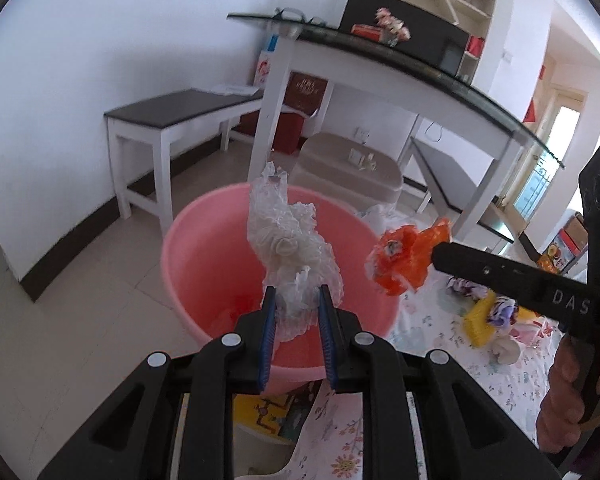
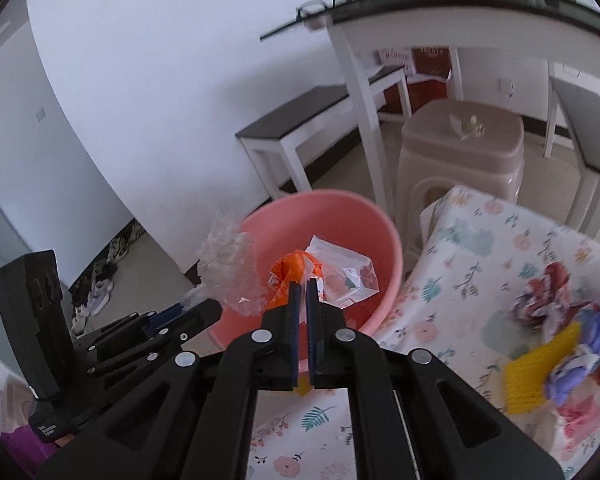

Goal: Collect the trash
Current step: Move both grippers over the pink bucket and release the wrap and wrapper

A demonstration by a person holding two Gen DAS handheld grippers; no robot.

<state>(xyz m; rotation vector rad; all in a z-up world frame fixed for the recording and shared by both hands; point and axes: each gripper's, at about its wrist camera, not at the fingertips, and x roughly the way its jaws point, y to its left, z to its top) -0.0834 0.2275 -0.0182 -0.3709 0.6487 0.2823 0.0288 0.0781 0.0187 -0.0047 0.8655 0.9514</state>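
Left hand-held gripper (image 1: 297, 294) is clamped on a crumpled clear plastic wrapper (image 1: 288, 248), blue pads pinching its lower end, the rest sticking up over the open mouth of the pink bucket (image 1: 204, 248). Right hand-held gripper (image 2: 303, 285) has its jaws nearly together, clamped on an orange-and-white crumpled bag (image 2: 290, 276), also held above the bucket (seen from the left wrist, the orange bag (image 1: 408, 258) sits at the tip of the right gripper's black finger, just beside the bucket's right rim). The two pieces of trash are near each other, not touching as far as I can tell. In the right wrist view the clear wrapper (image 2: 230, 276) hangs at the bucket's left rim (image 2: 394, 256), and a clear plastic bag (image 2: 346, 276) with something reddish inside already lies in the bucket. Bucket stands on the tiled floor (image 1: 100, 312), just beside the counter with the floral cloth (image 2: 480, 264). On the cloth, to the right: a yellow studded block (image 2: 528, 376) touching a bundle of purple, red and white scraps (image 2: 576, 328). Beige plastic stool (image 2: 464, 152) stands behind the bucket, small white scraps on its seat; white bench with dark top (image 1: 176, 110) along the wall.
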